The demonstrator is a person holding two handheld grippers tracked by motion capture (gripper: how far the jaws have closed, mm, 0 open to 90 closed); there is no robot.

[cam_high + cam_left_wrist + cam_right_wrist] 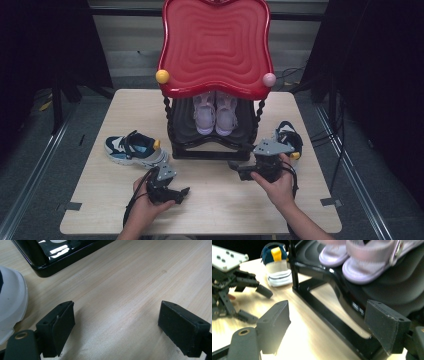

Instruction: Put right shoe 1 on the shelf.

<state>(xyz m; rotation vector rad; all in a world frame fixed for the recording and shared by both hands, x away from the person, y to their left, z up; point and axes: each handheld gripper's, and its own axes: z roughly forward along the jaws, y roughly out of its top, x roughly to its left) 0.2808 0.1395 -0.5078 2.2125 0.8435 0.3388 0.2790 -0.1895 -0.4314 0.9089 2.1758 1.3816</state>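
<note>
A pair of lilac sandals (215,115) (362,262) stands on the black lower shelf (210,150) (312,255) of a rack with a red wavy top (215,45). One blue and white sneaker (134,149) (275,265) lies on the table left of the rack. Another blue sneaker (289,137) lies to its right. My left gripper (182,194) (117,325) (257,303) rests low over bare wood in front of the rack, open and holding nothing. My right gripper (235,167) (332,322) is open too, pointing left along the rack's front base, with nothing between its jaws.
The wooden table (225,210) has bare room along its front edge and between the two hands. In the left gripper view the white sole of the sneaker (10,302) sits close on the left and the rack's black base (62,257) lies ahead. Dark floor surrounds the table.
</note>
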